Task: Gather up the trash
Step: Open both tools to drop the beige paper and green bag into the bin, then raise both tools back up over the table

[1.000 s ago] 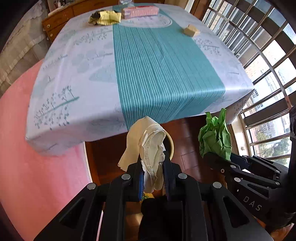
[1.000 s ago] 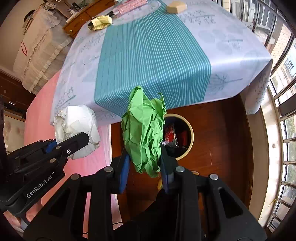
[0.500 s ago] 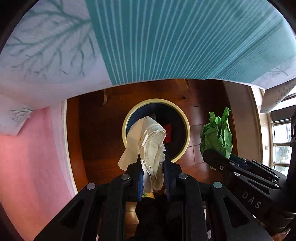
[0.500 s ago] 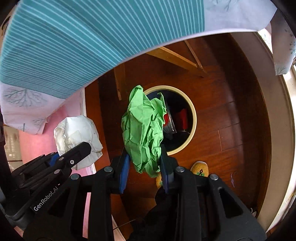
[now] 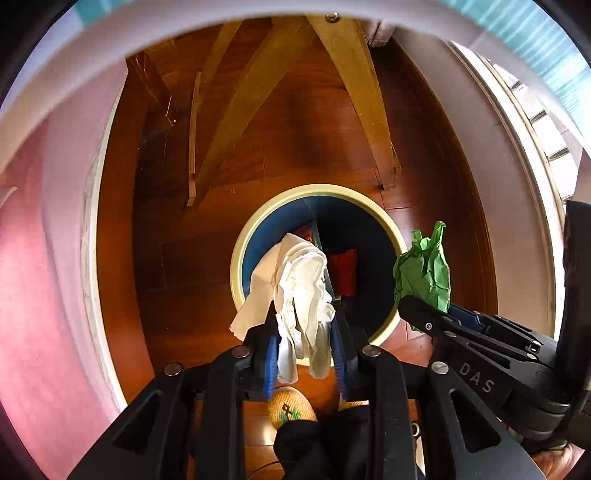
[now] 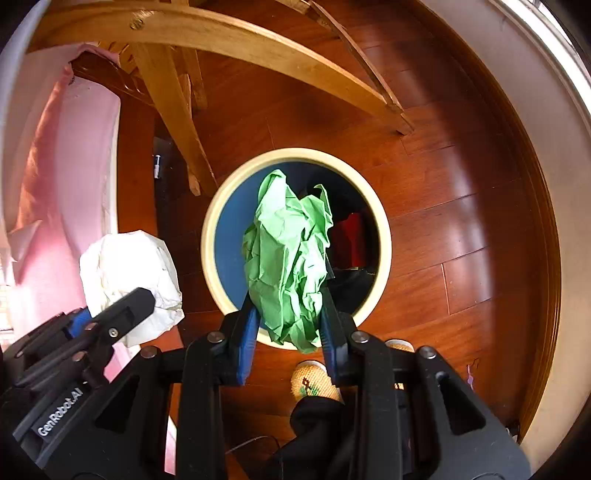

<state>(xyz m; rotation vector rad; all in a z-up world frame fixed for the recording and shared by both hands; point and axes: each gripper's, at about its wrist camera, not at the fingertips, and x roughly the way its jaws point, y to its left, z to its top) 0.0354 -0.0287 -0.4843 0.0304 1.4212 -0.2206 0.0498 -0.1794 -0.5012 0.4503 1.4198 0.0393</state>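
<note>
My left gripper (image 5: 304, 317) points down over a round bin (image 5: 314, 190) with a cream rim and a blue inside. Its jaws are opening, and a crumpled white paper (image 5: 299, 280) is still between the pads, over the bin's left half. My right gripper (image 6: 286, 295) is shut on a crumpled green paper (image 6: 288, 258), which hangs over the mouth of the bin (image 6: 295, 152). In the right wrist view the white paper (image 6: 125, 266) shows to the left of the bin. In the left wrist view the green paper (image 5: 424, 269) is by the bin's right rim.
Red trash (image 6: 351, 240) lies inside the bin. Wooden table legs (image 5: 354, 85) stand on the dark wood floor beyond it. A pink rug (image 5: 40, 295) is at the left. A person's slippered foot (image 5: 290, 406) stands just behind the bin. The tablecloth's hem (image 5: 229, 11) hangs overhead.
Both grippers have dropped from tabletop height to below the table's edge, close above the bin. The left jaws stand a little wider around the white paper.
</note>
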